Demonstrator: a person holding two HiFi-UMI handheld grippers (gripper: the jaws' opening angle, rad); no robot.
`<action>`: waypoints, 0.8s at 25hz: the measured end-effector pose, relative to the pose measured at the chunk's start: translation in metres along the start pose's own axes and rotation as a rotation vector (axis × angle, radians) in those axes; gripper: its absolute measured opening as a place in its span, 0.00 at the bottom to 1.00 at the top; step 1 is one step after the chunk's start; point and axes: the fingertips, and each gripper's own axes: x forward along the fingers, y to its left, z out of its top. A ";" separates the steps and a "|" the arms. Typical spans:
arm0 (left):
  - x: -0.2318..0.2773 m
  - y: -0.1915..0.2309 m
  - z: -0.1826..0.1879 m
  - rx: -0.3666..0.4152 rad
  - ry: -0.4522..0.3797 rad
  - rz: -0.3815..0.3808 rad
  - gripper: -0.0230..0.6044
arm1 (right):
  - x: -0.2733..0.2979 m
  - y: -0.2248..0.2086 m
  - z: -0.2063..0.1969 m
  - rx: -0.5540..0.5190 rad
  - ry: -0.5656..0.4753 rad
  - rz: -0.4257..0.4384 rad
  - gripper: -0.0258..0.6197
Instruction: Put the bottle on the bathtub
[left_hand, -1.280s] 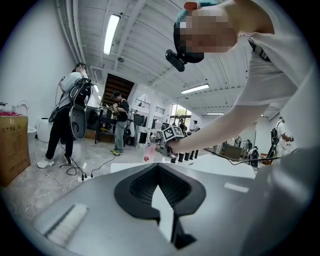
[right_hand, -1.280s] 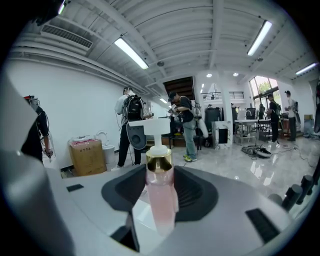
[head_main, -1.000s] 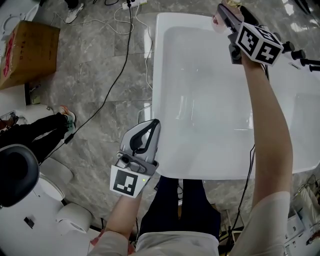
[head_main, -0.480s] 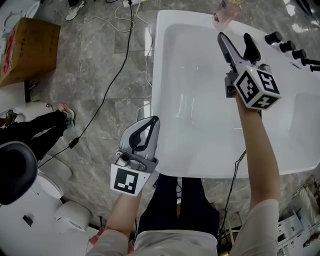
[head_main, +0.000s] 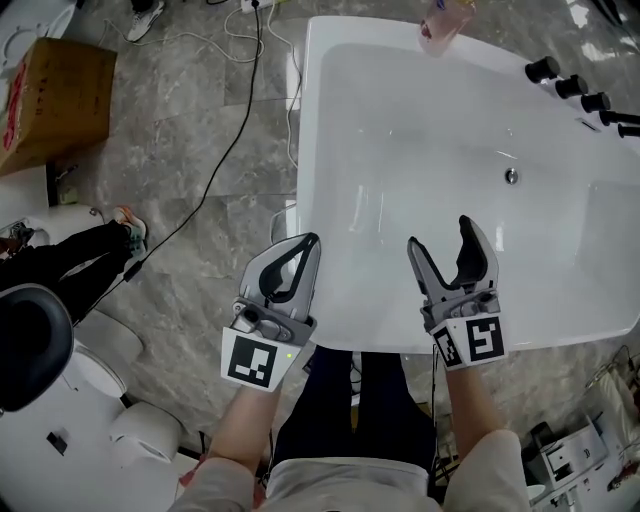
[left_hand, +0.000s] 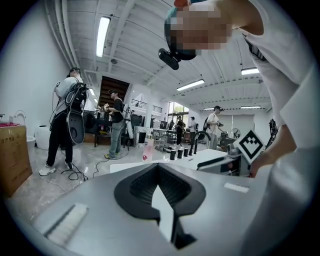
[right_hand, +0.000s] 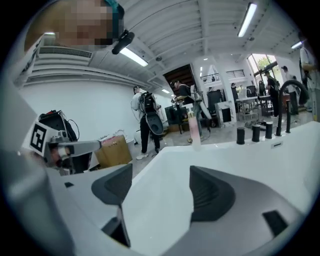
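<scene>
The pink bottle (head_main: 443, 25) stands upright on the far rim of the white bathtub (head_main: 312, 150), with nothing touching it. It shows small and distant in the left gripper view (left_hand: 148, 150) and the right gripper view (right_hand: 193, 131). My right gripper (head_main: 440, 232) hangs open and empty over the tub's near edge, far from the bottle; its jaws stand wide apart (right_hand: 160, 172). Left of the tub's near corner, over the floor, my left gripper (head_main: 310, 242) is shut with nothing in it, its tips meeting (left_hand: 157, 167).
Black tap knobs (head_main: 570, 85) line the tub's far right rim, and a drain (head_main: 511, 176) sits in the basin. A cardboard box (head_main: 55, 100), a black cable (head_main: 215, 180), a person's legs (head_main: 80, 265) and a white fixture (head_main: 60, 400) occupy the marble floor at left.
My right gripper pulled back from the bottle at the far rim to the tub's near edge, open. The bottle stayed standing on the rim. The left gripper has not moved.
</scene>
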 end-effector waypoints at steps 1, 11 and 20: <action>0.001 -0.002 0.001 -0.004 -0.005 0.000 0.04 | -0.006 0.003 -0.003 -0.004 0.006 -0.005 0.57; 0.001 -0.020 -0.010 -0.029 0.017 -0.018 0.04 | -0.028 0.029 -0.012 0.085 0.013 -0.038 0.05; -0.002 -0.017 -0.010 -0.016 0.019 -0.009 0.04 | -0.030 0.028 -0.004 0.054 0.020 -0.016 0.05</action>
